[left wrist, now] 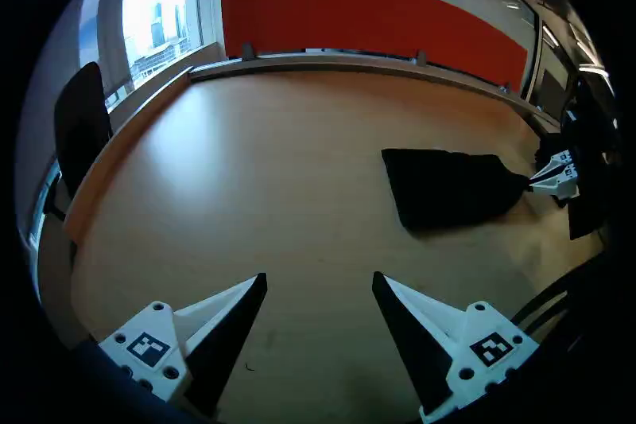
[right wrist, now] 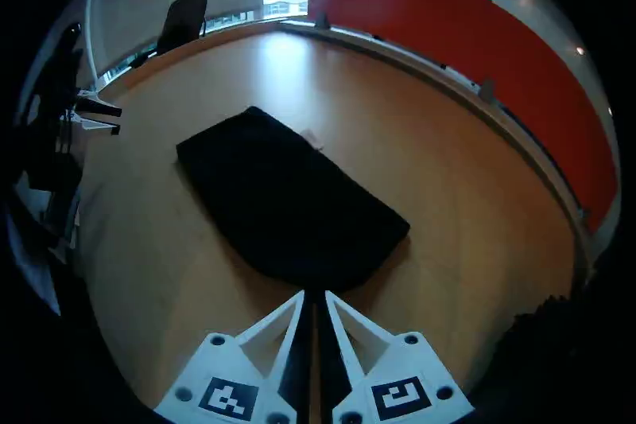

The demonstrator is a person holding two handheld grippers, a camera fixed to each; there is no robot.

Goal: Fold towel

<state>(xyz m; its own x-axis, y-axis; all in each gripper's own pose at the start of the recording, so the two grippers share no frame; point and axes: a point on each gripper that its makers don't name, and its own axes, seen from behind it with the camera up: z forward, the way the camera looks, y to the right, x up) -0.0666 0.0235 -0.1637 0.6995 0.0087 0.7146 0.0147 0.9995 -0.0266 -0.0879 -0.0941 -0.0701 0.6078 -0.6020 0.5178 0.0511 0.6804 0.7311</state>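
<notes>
Left gripper view, 6 o'clock: left gripper (left wrist: 318, 276) spread wide over bare wooden table (left wrist: 262, 169). Holds nothing. 3 o'clock: black towel (left wrist: 445, 185) flat on table, far corner drawn to a point, pinched by right gripper (left wrist: 531, 183). Right gripper view, 10 o'clock: left gripper well apart from towel. Centre: towel. 6 o'clock: right gripper fingers nearly together, clamped on towel's near edge.

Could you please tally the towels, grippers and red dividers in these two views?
Towels: 1, the black towel
Grippers: 2, the left gripper and the right gripper
Red dividers: 1, the red divider
Total: 4
</notes>
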